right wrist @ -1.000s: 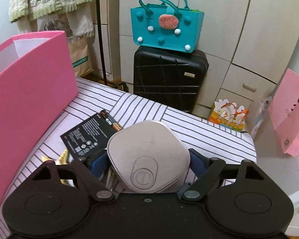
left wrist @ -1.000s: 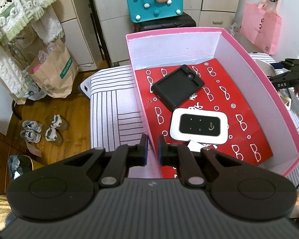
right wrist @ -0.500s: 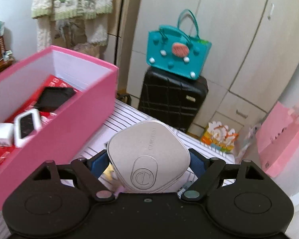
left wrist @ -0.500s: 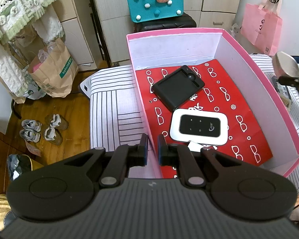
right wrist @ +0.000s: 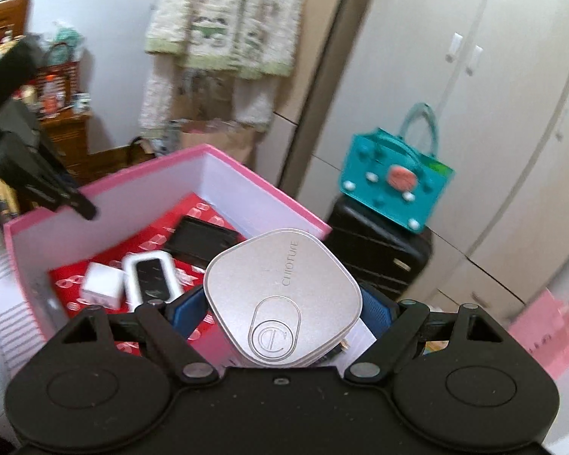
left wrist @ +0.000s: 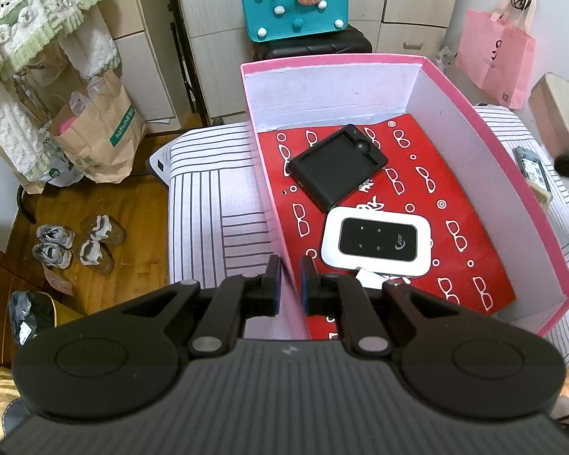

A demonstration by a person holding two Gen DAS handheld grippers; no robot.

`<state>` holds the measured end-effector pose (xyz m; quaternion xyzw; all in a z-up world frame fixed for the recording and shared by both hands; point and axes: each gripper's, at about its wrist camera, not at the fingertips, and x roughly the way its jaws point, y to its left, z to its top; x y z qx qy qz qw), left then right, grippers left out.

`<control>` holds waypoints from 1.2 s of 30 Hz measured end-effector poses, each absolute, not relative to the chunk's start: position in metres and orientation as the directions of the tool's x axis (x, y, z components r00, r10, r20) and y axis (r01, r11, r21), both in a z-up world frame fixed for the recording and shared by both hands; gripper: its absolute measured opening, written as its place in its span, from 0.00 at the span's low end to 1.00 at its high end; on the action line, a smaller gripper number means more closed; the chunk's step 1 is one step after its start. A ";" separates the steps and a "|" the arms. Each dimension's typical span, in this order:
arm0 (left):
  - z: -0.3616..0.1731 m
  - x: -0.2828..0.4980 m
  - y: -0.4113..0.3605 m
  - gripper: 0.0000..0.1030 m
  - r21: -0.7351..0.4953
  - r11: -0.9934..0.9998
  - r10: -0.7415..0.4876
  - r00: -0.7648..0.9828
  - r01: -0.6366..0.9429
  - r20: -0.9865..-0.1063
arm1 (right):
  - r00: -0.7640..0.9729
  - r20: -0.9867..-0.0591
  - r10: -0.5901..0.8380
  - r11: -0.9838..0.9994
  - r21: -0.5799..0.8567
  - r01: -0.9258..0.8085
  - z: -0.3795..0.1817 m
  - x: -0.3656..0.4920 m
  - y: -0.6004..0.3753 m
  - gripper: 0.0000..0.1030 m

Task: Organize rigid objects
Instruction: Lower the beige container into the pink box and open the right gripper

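The right gripper (right wrist: 282,303) jaws clamp the silver case (right wrist: 282,299) for carrying above the pink box (right wrist: 246,174); the left gripper (left wrist: 287,278) jaws, narrow, pinch the box's near wall, probably steadying it.

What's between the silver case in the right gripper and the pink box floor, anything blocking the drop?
Only the near pink wall of the pink box, which the silver case held in the right gripper appears level with or above. Inside, the black case, white router and white charger leave bare red lining on the right.

1 pink box (left wrist: 519,174), 1 black case (left wrist: 335,168), 1 white router (left wrist: 375,240), 1 silver case (right wrist: 280,295), 1 white adapter (right wrist: 100,280), 2 grippers (left wrist: 289,278)
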<state>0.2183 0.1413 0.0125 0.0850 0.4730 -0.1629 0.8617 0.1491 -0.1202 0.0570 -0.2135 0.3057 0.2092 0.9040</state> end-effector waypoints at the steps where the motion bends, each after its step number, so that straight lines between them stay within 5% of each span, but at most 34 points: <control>1: 0.012 0.218 0.142 0.09 -0.013 0.933 -0.205 0.500 0.359 -0.841 | 0.709 -0.649 0.276 0.803 -0.249 -0.541 0.057 0.150 -0.113 0.84; 9: 0.011 0.217 0.143 0.09 -0.036 0.937 -0.220 0.508 0.347 -0.833 | 0.598 -0.716 0.359 0.624 -0.292 -0.725 0.026 0.173 -0.061 0.84; 20: 0.011 0.216 0.144 0.09 -0.023 0.939 -0.208 0.514 0.343 -0.832 | 0.543 -0.836 0.082 0.476 -0.446 -0.758 -0.018 0.238 -0.028 0.84; 36: 0.011 0.214 0.140 0.09 0.004 0.939 -0.187 0.521 0.343 -0.833 | 0.419 -0.902 0.101 0.508 -0.316 -0.801 -0.036 0.260 -0.028 0.86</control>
